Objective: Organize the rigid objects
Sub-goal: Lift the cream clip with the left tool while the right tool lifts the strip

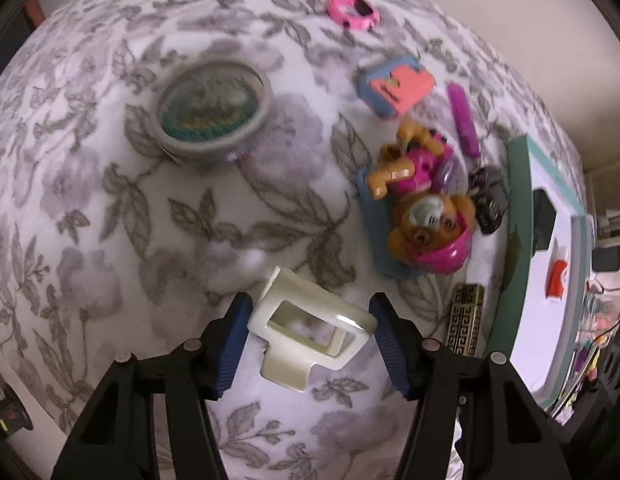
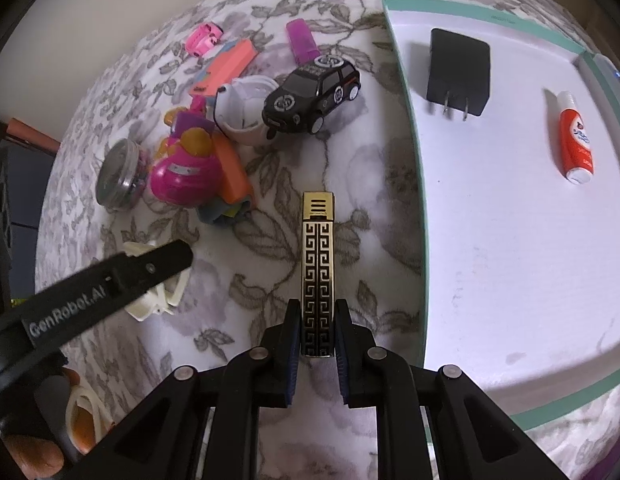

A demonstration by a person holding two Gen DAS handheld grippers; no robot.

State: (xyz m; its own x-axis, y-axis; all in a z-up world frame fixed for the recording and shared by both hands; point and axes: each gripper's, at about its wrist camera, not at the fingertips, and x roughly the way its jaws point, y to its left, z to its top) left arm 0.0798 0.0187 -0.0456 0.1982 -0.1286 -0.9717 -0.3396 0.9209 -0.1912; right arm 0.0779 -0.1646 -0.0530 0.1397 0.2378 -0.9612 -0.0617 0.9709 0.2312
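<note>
A cream hair claw clip [image 1: 310, 324] lies on the flowered bedspread, and my left gripper [image 1: 311, 320] is shut on it, a blue pad against each end. From the right wrist view, one left finger [image 2: 150, 268] covers part of that clip [image 2: 154, 304]. My right gripper [image 2: 317, 320] is shut on the near end of a gold-and-black patterned lighter [image 2: 317, 240] that points away along the bedspread. The same lighter [image 1: 465, 320] shows at the right of the left wrist view. Just right of it stands a white tray with a teal rim [image 2: 421, 216].
In the tray lie a black plug adapter [image 2: 459, 72] and a red-and-white tube [image 2: 575, 136]. Loose on the bedspread are a black toy car [image 2: 313, 96], a pink dog figure [image 1: 425, 216], a round tin [image 1: 214, 112], a pink toy car [image 1: 351, 12] and a purple bar [image 1: 463, 120].
</note>
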